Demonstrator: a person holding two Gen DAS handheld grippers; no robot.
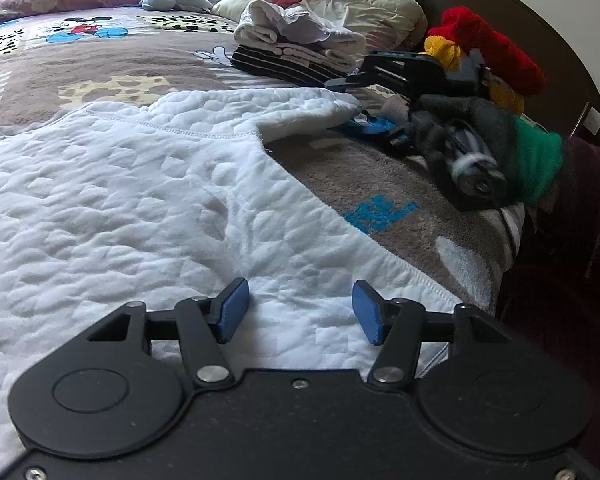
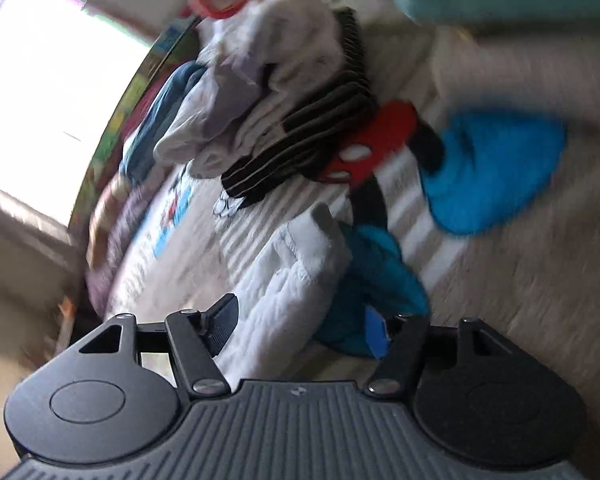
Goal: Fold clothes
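White quilted garment [image 1: 148, 216] lay on a taupe bedspread [image 1: 380, 184] printed with blue letters and a cartoon mouse in red. Folded stack [image 1: 296, 50]: white over black with pale stripes. Left hand-held gripper [image 1: 300, 310] was black with blue pads [image 1: 232, 310].

White quilted garment [image 1: 140, 200] lies spread on the bed, one corner lifted.
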